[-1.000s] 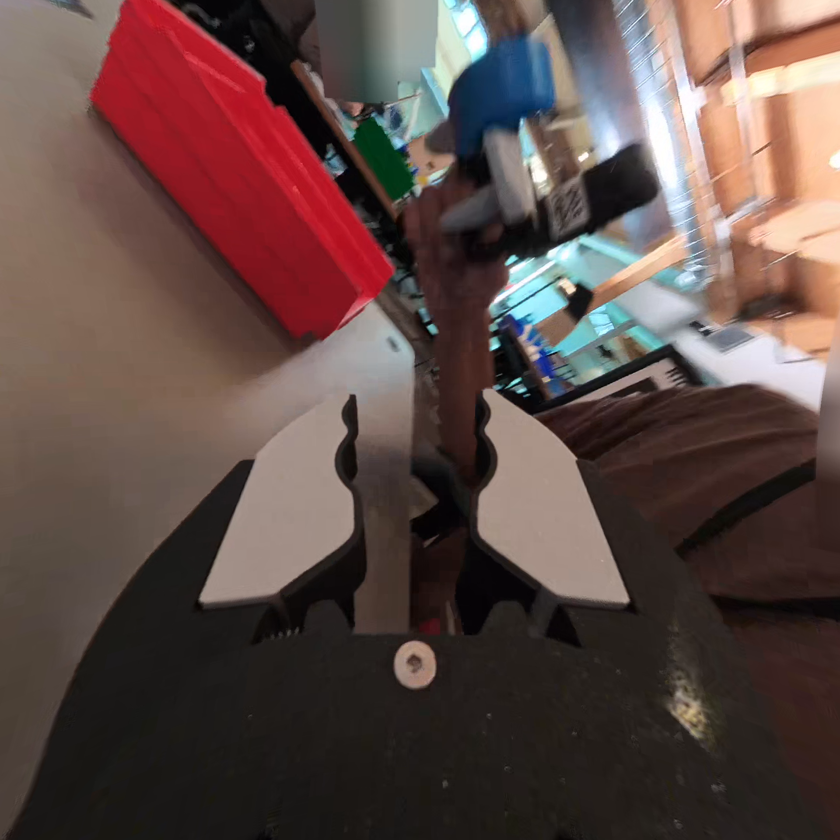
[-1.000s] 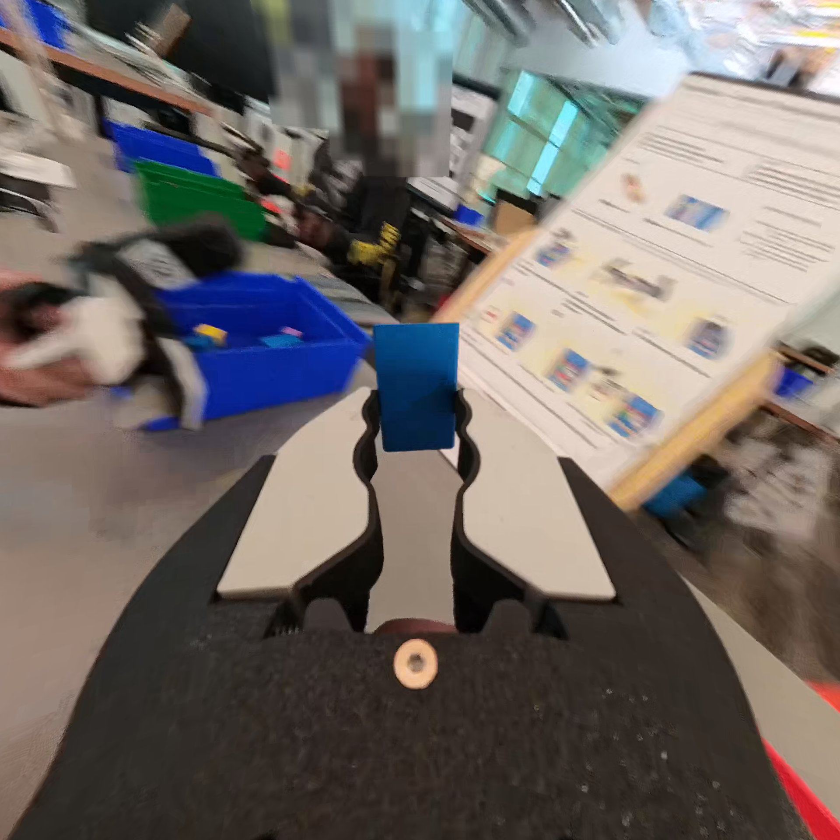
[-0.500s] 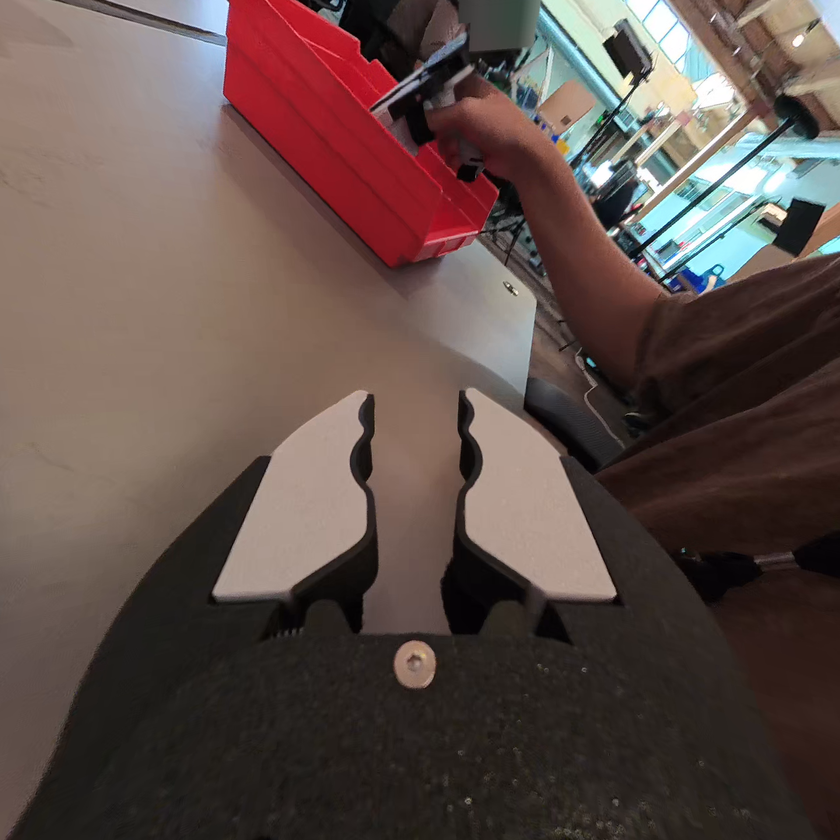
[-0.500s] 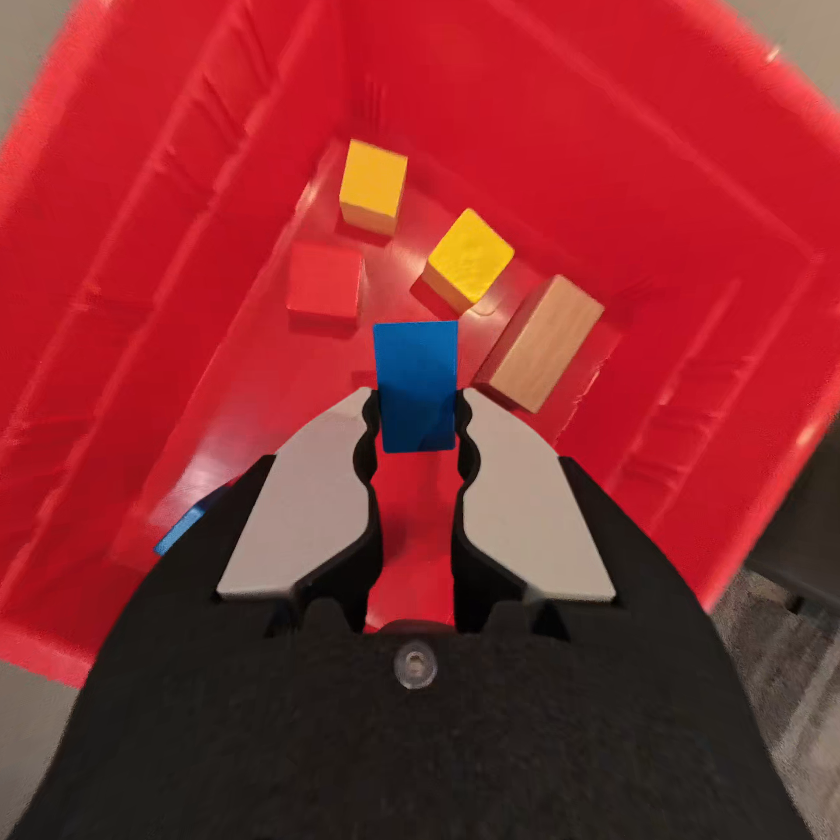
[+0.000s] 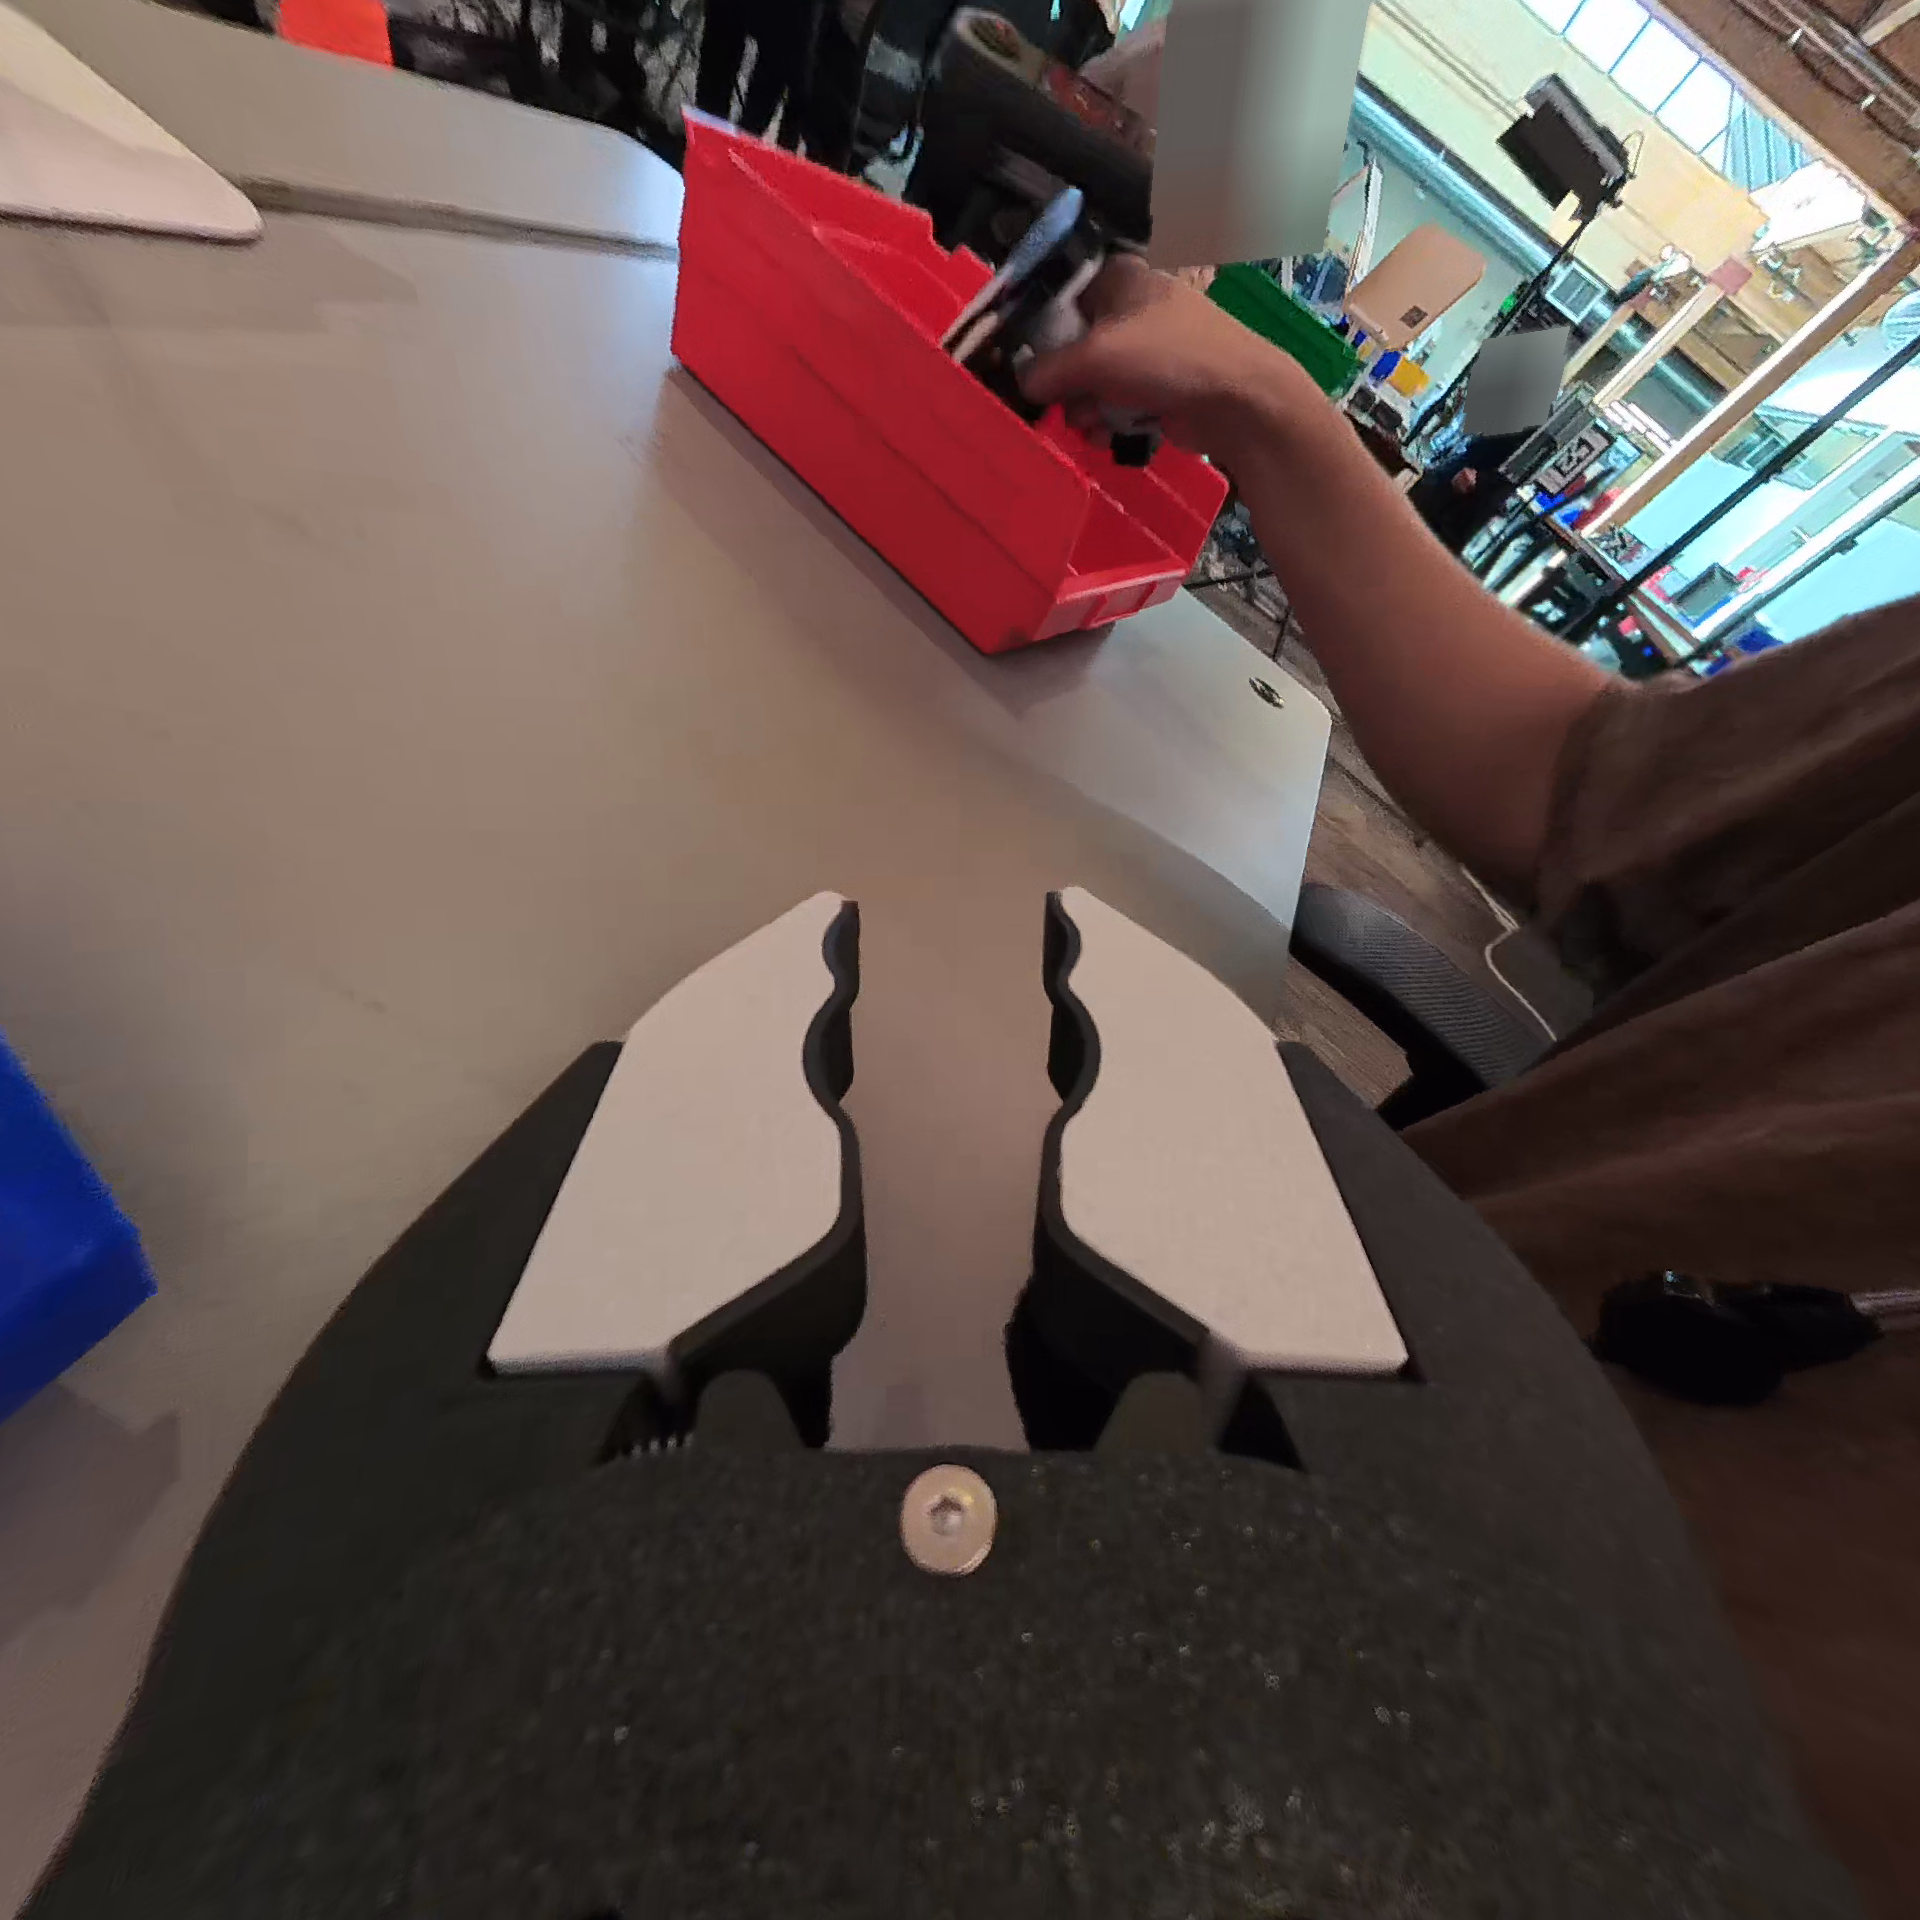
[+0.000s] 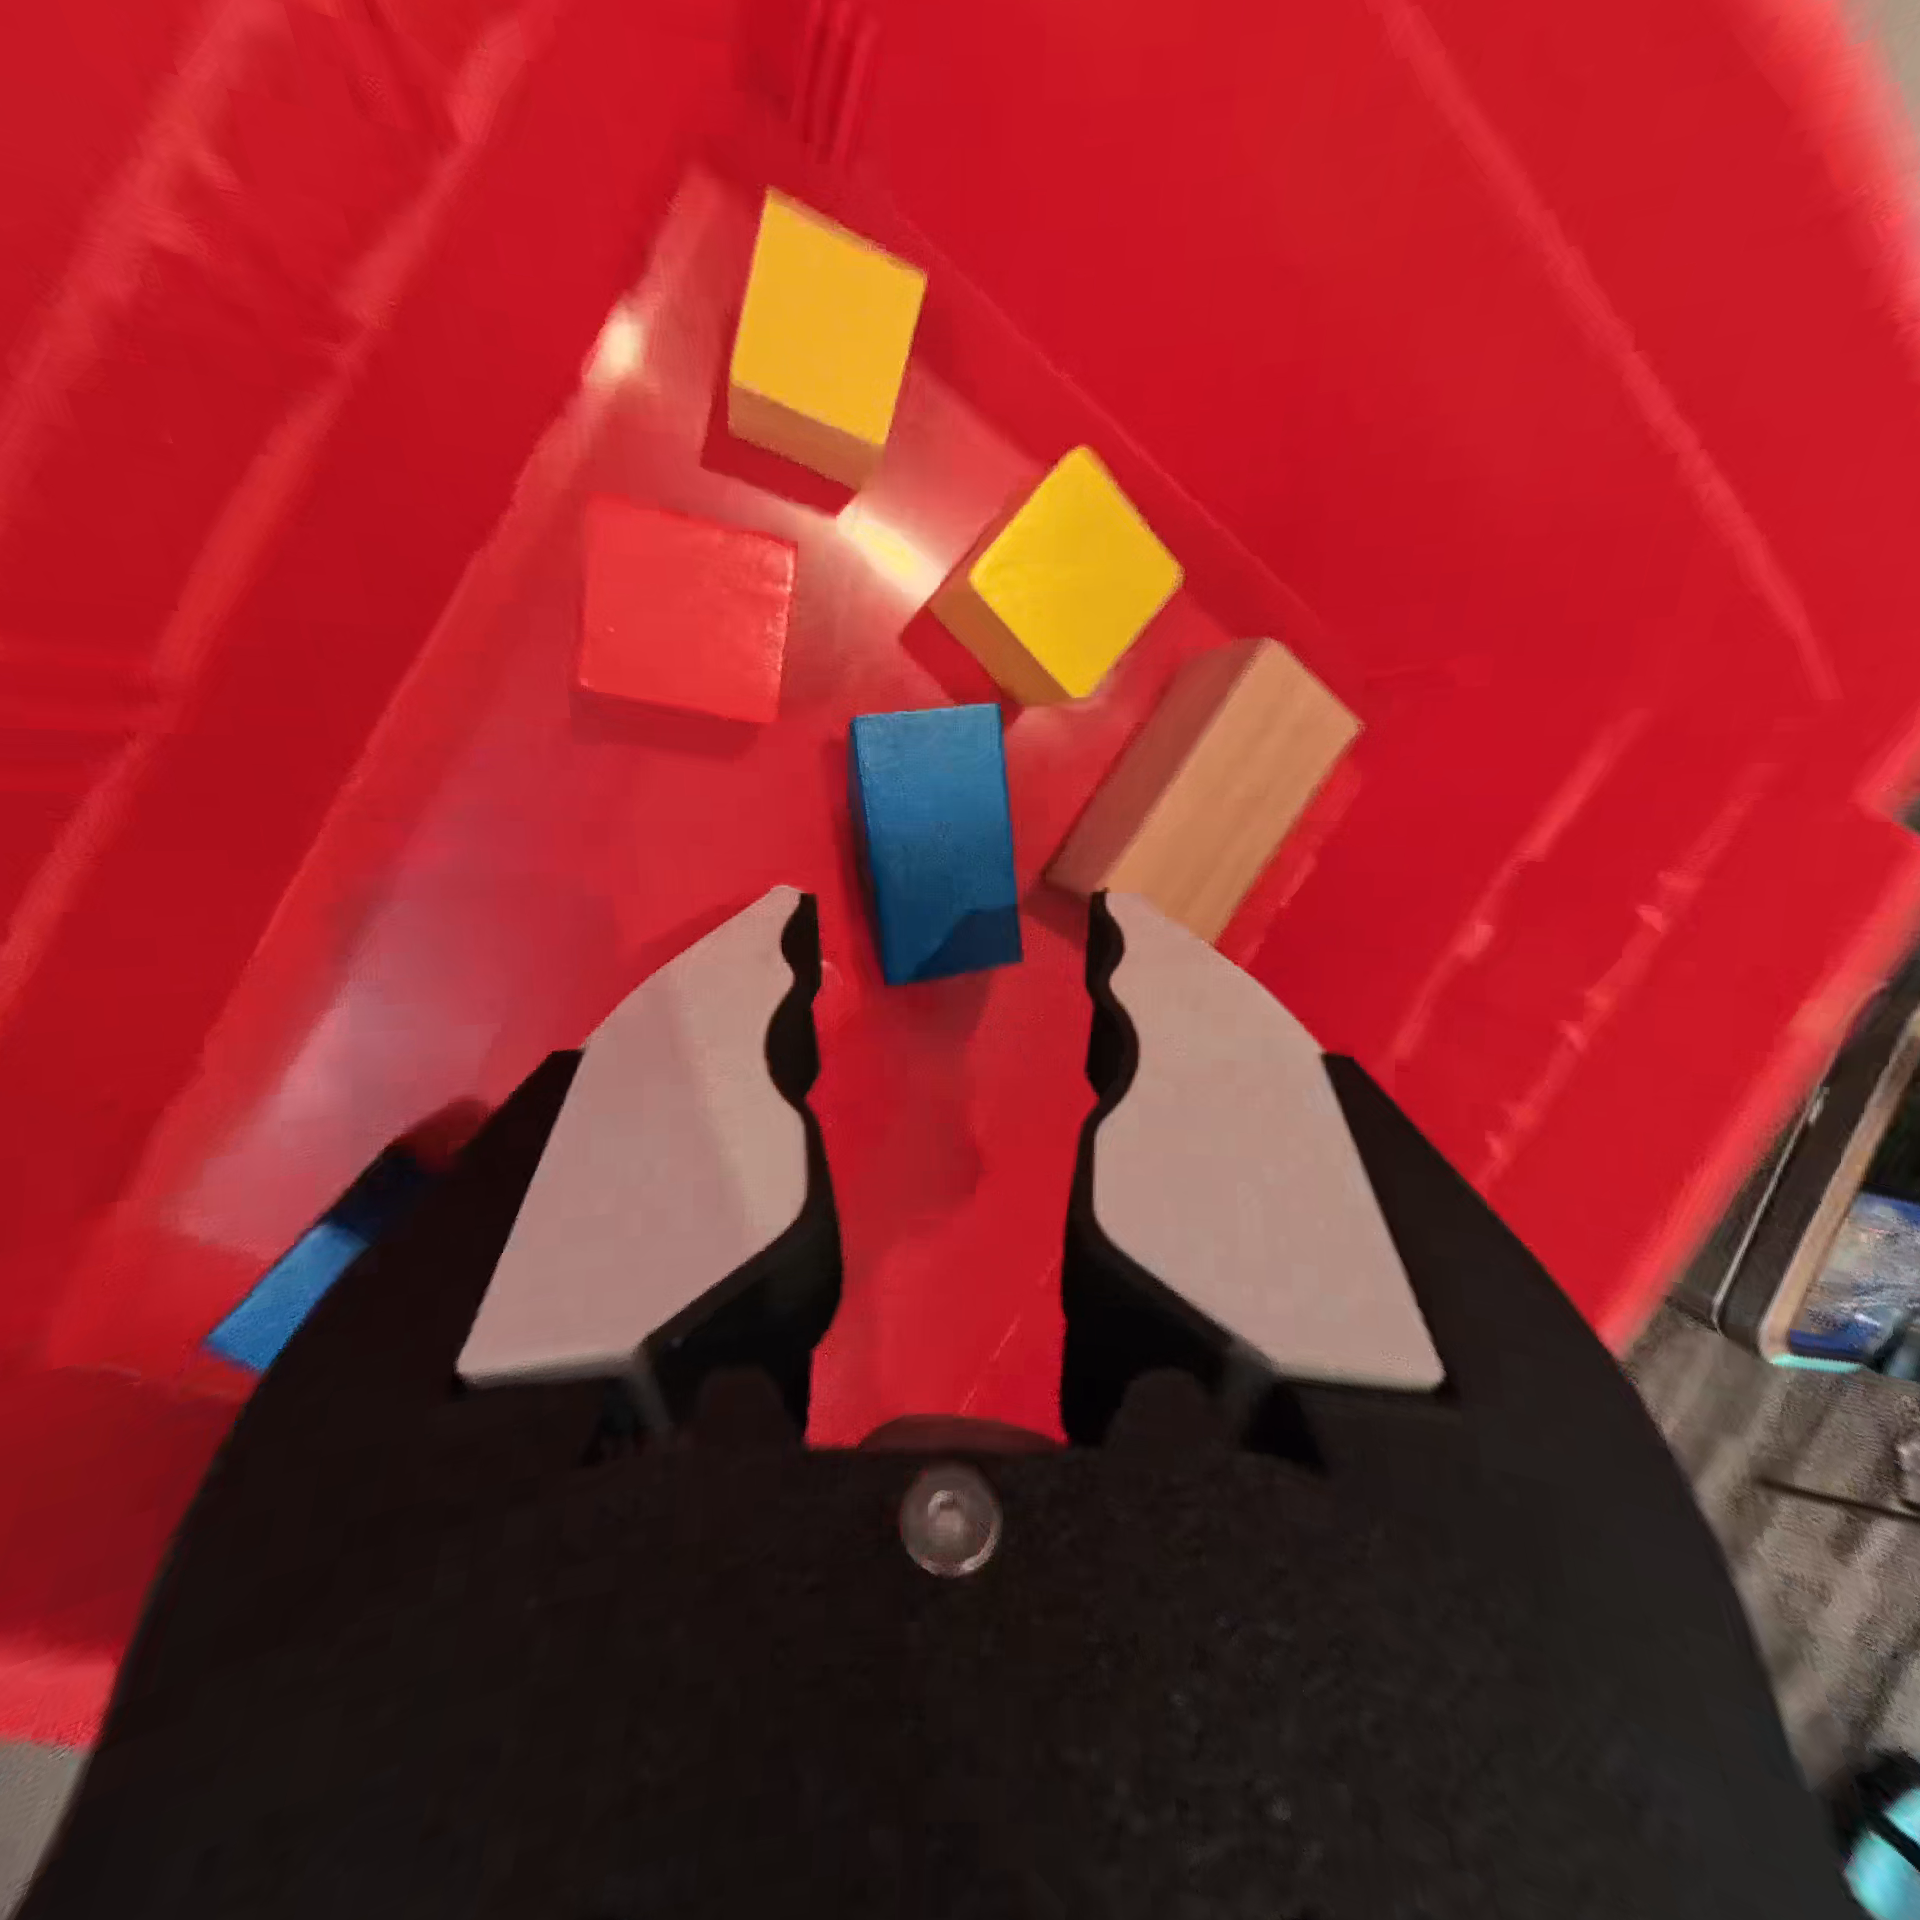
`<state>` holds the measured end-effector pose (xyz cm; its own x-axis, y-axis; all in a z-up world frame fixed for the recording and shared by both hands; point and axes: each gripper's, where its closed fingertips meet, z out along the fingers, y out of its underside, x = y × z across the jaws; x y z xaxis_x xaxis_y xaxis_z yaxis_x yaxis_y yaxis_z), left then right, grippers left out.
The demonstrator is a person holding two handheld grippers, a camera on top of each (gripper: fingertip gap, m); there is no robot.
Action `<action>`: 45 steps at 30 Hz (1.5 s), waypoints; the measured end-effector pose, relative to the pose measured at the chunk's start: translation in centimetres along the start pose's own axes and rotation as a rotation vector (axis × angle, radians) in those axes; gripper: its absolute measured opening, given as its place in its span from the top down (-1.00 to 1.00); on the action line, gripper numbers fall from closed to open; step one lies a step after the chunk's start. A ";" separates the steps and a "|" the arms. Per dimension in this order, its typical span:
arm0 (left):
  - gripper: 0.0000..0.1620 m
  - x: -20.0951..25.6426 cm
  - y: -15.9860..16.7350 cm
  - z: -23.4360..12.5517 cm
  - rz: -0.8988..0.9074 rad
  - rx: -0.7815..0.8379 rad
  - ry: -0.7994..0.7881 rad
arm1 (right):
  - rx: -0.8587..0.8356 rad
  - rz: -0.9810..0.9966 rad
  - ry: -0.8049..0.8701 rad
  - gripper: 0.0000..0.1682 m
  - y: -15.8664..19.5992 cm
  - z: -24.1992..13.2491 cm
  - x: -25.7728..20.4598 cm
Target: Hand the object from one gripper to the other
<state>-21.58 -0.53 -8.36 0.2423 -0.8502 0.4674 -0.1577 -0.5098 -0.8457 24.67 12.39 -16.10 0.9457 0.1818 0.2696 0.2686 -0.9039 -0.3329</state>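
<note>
A blue block (image 6: pixel 935 842) lies on the floor of the red bin (image 6: pixel 1455 364), just beyond the fingertips of my right gripper (image 6: pixel 951 914). The right gripper is open and empty, pointing down into the bin. My left gripper (image 5: pixel 951 904) is open and empty, held low over the grey table (image 5: pixel 364 644). In the left wrist view the right gripper (image 5: pixel 1023 301) shows far off, held by a hand and dipped into the red bin (image 5: pixel 883 447).
In the red bin lie two yellow blocks (image 6: pixel 821 332) (image 6: pixel 1060 571), a red block (image 6: pixel 681 608), a tan wooden block (image 6: pixel 1205 784) and another blue block (image 6: pixel 286 1294). A blue bin (image 5: pixel 52 1236) stands at the left. A person's arm (image 5: pixel 1403 623) reaches across the right side.
My right gripper swung over the red bin with the blue block, then opened and let it go onto the bin floor. My left gripper dropped back to the table and stays open.
</note>
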 end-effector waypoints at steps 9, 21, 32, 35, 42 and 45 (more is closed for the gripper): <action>0.43 -1.8 -3.3 -6.5 0.158 0.182 -0.241 | 0.953 0.259 0.067 0.45 1.2 -15.0 -5.9; 0.23 -6.4 -2.3 -10.8 0.118 0.041 -0.454 | 1.066 0.254 0.105 0.48 4.8 -14.7 -11.5; 0.15 -18.7 -3.2 -11.6 0.041 -0.470 -0.788 | 1.024 0.256 0.019 0.46 5.0 -13.9 -12.0; 0.12 -23.9 -5.2 -11.2 -0.122 -0.447 -0.909 | 1.028 0.263 -0.015 0.46 4.7 -13.7 -12.3; 0.23 -32.8 -8.0 -11.6 -0.411 -0.398 -1.037 | 1.008 0.233 0.004 0.46 5.0 -13.4 -12.5; 0.30 -34.8 -8.5 -11.5 -0.485 -0.402 -1.042 | 0.996 0.224 0.019 0.46 5.4 -13.3 -12.4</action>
<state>-39.72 31.89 -14.53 0.9820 -0.1411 0.1255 -0.0774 -0.9070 -0.4140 11.92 0.07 -9.23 0.9921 0.0340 0.1206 0.1248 -0.1822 -0.9753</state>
